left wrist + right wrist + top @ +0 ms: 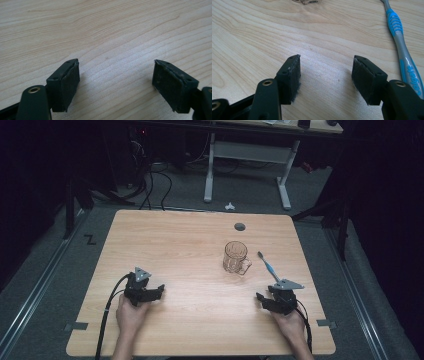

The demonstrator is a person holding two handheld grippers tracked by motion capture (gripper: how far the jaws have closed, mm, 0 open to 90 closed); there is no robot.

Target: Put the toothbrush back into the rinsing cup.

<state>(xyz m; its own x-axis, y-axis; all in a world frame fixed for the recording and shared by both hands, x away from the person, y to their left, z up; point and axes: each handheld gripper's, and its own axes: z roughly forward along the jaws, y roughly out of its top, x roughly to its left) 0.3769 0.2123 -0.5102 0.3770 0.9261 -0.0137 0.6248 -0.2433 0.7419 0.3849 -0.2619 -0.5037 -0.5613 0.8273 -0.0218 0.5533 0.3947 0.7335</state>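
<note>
**Both grippers rest open at the near edge, toothbrush just off the right one**

Nearest the person, two forearms come in from the bottom of the high view, each hand wrapped around a gripper that sits low on the wooden tabletop. The left gripper lies at the near left, its cable trailing back off the edge; in the left gripper view its two black jaws stand wide apart with bare wood grain between the pads — nothing held. The right gripper lies at the near right, well apart from the left. Its jaws are spread as well, and the right gripper view shows bare wood in the gap between them.

Just beyond the right gripper lies the toothbrush, flat on the tabletop, its blue-and-grey handle running away from the gripper on a slant, with the bristle head at the far end. In the right gripper view the handle passes close beside the right-hand jaw, outside the gap — near, but not touching that I can tell.

A little farther in, left of the toothbrush, stands a clear glass mug, upright, its handle turned toward the near right. The two are near one another but apart.

Farther still, near the back edge, is a small round dark cable hole.
</note>
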